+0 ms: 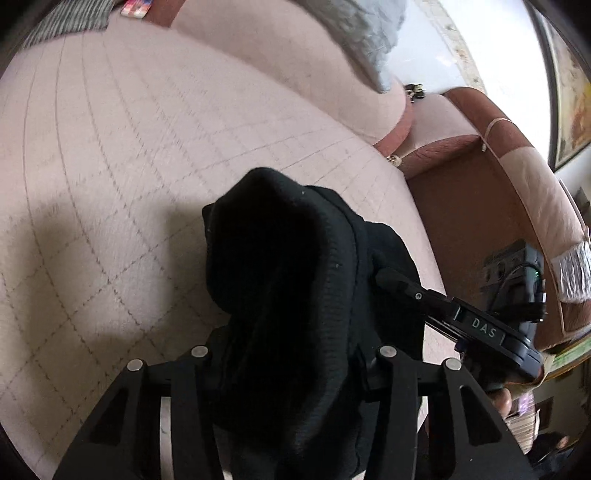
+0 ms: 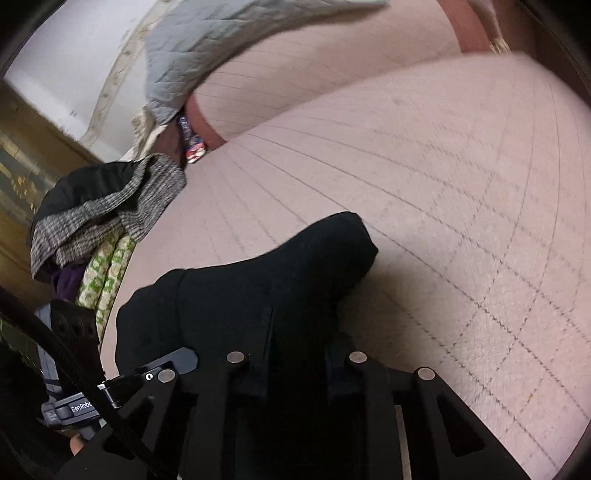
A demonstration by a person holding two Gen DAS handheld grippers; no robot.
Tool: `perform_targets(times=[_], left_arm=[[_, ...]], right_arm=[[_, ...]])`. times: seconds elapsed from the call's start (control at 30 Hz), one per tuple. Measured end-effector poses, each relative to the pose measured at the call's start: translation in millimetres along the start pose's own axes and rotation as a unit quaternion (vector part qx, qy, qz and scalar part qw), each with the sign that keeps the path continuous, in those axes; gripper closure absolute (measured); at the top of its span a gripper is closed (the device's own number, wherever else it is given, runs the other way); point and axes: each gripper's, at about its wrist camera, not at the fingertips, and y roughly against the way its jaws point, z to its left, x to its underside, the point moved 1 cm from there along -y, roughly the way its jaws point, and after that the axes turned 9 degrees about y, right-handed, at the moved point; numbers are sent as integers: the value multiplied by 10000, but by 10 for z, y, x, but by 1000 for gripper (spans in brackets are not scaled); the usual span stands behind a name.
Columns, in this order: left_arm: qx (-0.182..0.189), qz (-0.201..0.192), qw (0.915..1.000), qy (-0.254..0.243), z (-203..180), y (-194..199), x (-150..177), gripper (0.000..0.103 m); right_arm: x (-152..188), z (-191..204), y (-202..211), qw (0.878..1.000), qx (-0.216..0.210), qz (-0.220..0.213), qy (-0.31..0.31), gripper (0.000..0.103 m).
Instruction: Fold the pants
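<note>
Fingers of both grippers, left (image 1: pixel 291 354) and right (image 2: pixel 295 363), pinch black pants (image 1: pixel 280 266) above sofa (image 1: pixel 129 155). Keep tension even; lower flat, edges aligned.

left black two-finger gripper (image 1: pixel 291 354): fingers squeezed shut on cloth, held up
right black two-finger gripper (image 2: pixel 295 365): fingers squeezed shut on cloth

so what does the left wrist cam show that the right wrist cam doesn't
Only the left wrist view shows the brown armchair and the right gripper reaching into the cloth. Only the right wrist view shows the pile of clothes at the sofa's end. Both show the black pants bunched in the fingers, the pink quilted sofa and the grey blanket.
</note>
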Motion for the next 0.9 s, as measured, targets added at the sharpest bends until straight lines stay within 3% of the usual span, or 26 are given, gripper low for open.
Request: perform_targets(times=[0.2, 0.33, 0.5, 0.6, 0.7, 0.73, 0.8, 0.9], left_arm=[[185, -157, 9997, -43, -82, 138, -98, 57], [193, -189, 9995, 157, -2, 92, -227, 57], [-425, 132, 9987, 260, 151, -171, -266, 47], [-523, 180, 9984, 127, 150, -65, -186, 43], [-564, -27, 9982, -196, 111, 82, -178, 30], [-541, -50, 9983, -187, 134, 87, -202, 26], [-569, 26, 9984, -60, 198, 27, -244, 26], [-236, 348, 9990, 121, 277, -195, -292, 22]], right_arm=[[-123, 344, 155, 9989, 66, -231, 394, 81], [-229, 305, 169, 9989, 95, -298, 360, 82], [-208, 61, -59, 9976, 588, 2, 375, 81], [-147, -21, -84, 9944, 948, 97, 468, 75], [-162, -45, -12, 9924, 1076, 75, 587, 68], [-177, -67, -4, 9925, 1081, 72, 569, 60], [-207, -142, -4, 9944, 984, 48, 395, 47], [-231, -244, -58, 9986, 526, 41, -48, 43]])
